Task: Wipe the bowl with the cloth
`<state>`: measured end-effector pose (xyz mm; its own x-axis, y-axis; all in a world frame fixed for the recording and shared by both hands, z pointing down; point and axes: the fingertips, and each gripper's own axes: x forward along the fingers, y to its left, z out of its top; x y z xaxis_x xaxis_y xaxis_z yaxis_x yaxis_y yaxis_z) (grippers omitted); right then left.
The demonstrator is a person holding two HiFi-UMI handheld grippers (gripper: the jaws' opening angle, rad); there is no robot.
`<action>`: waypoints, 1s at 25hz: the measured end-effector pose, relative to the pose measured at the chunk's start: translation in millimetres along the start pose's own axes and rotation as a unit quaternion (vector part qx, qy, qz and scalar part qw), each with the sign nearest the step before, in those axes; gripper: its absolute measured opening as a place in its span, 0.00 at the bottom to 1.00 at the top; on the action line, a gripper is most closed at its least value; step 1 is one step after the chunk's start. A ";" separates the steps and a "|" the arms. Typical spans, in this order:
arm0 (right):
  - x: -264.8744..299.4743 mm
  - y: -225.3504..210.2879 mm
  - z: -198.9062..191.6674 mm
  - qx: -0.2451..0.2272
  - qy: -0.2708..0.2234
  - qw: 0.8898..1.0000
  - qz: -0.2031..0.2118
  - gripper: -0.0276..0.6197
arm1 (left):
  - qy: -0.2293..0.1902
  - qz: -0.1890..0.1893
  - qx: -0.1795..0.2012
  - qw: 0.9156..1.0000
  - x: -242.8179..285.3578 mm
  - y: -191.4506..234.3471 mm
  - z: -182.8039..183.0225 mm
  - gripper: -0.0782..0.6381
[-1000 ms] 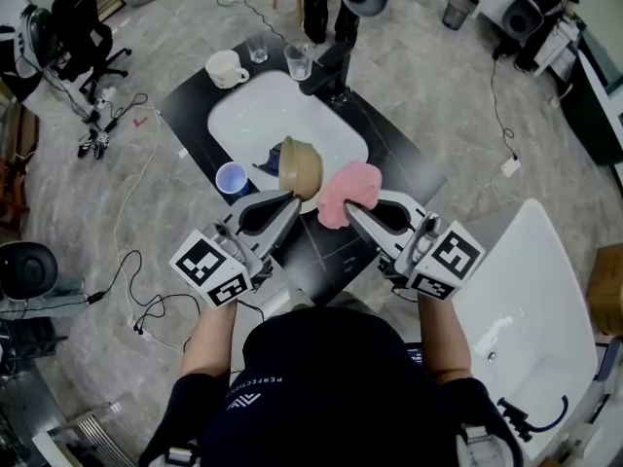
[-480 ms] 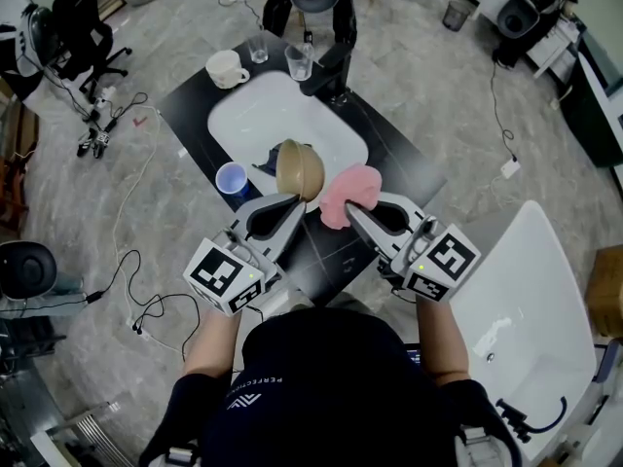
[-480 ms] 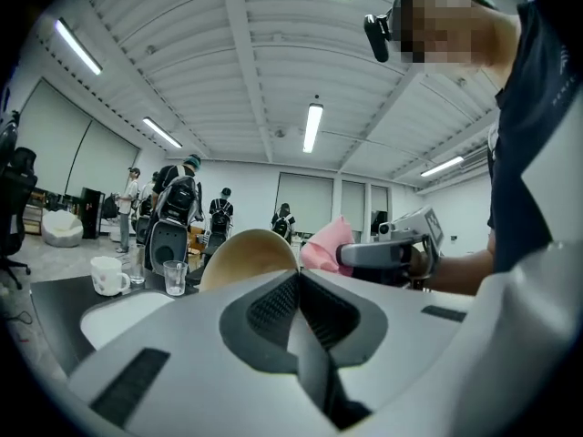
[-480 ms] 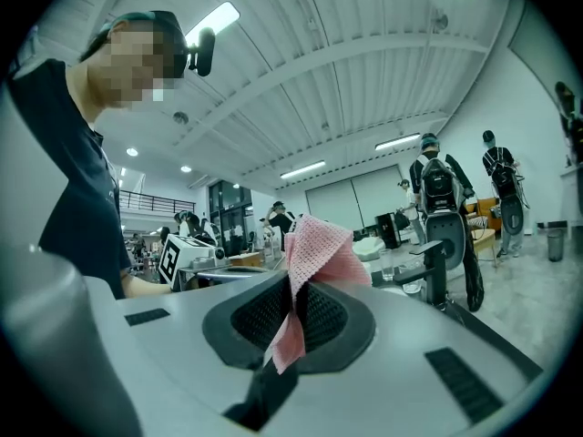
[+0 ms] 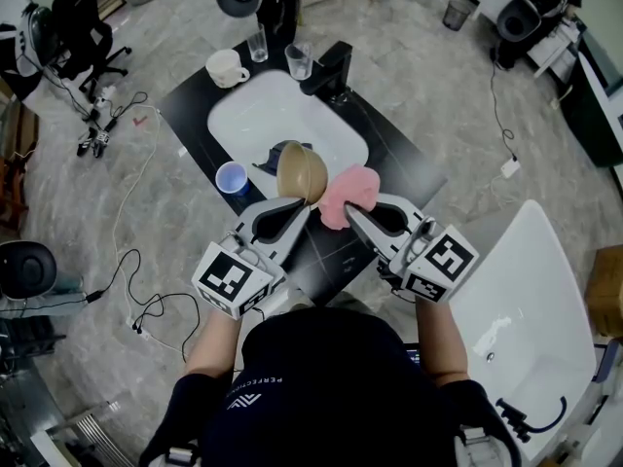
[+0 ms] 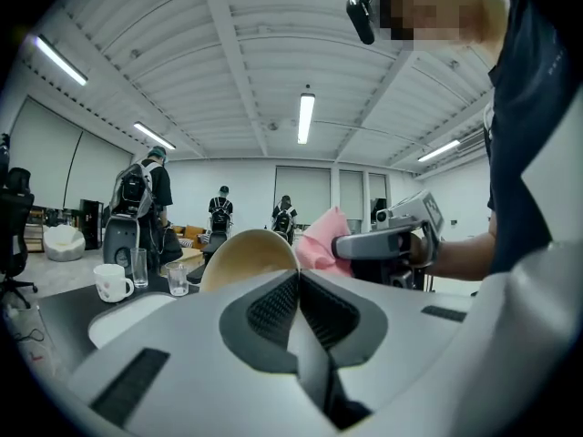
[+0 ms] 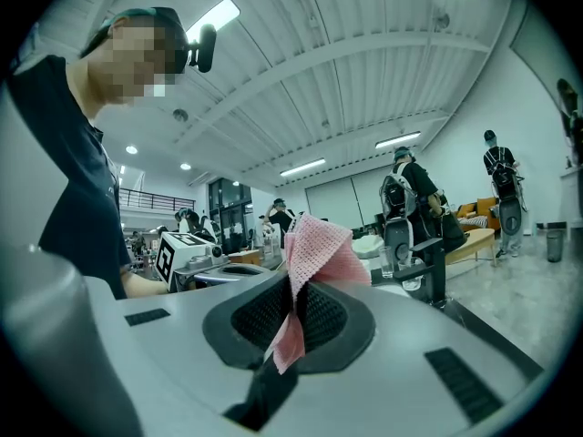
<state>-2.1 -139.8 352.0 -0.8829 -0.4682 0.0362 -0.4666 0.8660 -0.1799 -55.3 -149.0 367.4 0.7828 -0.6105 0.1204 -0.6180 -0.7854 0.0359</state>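
While the left gripper [image 5: 298, 200] keeps its jaws pinched narrow on the rim of the bowl [image 5: 302, 173], its wrist has rolled, and the marker cube now shows a different face than a second ago.

- Bowl: tan, held aloft over the near edge of the sink [image 5: 282, 115], rounded outside toward the head view. It has tipped slightly with the roll and has barely shifted place.
- Cloth [image 5: 346, 193]: pink, clamped in the closed jaws of the right gripper [image 5: 348, 208], off the sink's near right corner, just beside the bowl and seemingly touching it. Its position is much as before.
- Meaning for the task: the bowl is being turned against a nearly still cloth, so wiping looks under way and a fresh part of the surface is probably being offered.
- Bystander: has gone from behind the tap [image 5: 331, 71] at the far side of the sink toward its far left.
- Unmoved: blue cup [image 5: 231, 178] at the sink's near left; mug [image 5: 226, 68] and two glasses [image 5: 256, 47] along its far edge.

Hard to make out:
- The bowl's inside is turned away from the head view, so its cleanliness cannot be judged.
- The exact contact between cloth and bowl is hidden behind the bowl's edge.
- A dark item in the sink behind the bowl is mostly covered and cannot be identified.
- The person's arms are cut off by their own head and shoulders.
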 end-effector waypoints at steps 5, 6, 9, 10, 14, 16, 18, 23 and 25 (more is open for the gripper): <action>1.3 1.3 -4.9 0.001 0.006 1.000 0.000 0.11 | 0.002 0.000 -0.008 1.000 -0.5 0.1 -1.6 0.13; 1.5 1.6 -5.6 0.001 0.007 1.000 0.000 0.11 | 0.002 -0.001 -0.008 1.000 -0.6 -0.2 -1.5 0.13; 1.5 1.6 -6.5 0.002 0.009 1.000 -0.002 0.11 | 0.001 -0.001 -0.007 1.000 -0.9 -0.2 -1.4 0.13; 1.4 1.2 -6.6 0.003 0.009 1.000 -0.003 0.11 | 0.001 -0.001 -0.007 1.000 -1.0 0.0 -1.5 0.13; 0.6 0.0 -6.8 0.005 0.008 1.000 -0.005 0.11 | 0.002 -0.001 -0.007 1.000 -1.1 0.8 -2.1 0.13; 0.2 -0.3 -6.4 0.004 0.008 1.000 -0.005 0.11 | 0.002 -0.001 -0.006 1.000 -1.1 1.0 -2.4 0.13; -0.6 -0.7 -6.1 0.004 0.008 1.000 -0.006 0.11 | 0.001 -0.001 -0.007 1.000 -0.6 0.5 -1.4 0.13; -1.5 -0.8 -5.2 0.004 0.009 1.000 -0.010 0.11 | 0.000 -0.005 -0.009 1.000 0.6 -2.3 0.9 0.13; -1.5 -1.0 -4.4 0.005 0.008 1.000 -0.011 0.11 | 0.001 -0.006 -0.008 1.000 0.5 -2.0 0.4 0.13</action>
<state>-0.6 -139.2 356.4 -0.8736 -0.4833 0.0568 -0.4848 0.8542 -0.1879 -53.6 -147.8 367.0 0.7903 -0.6006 0.1212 -0.6094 -0.7911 0.0536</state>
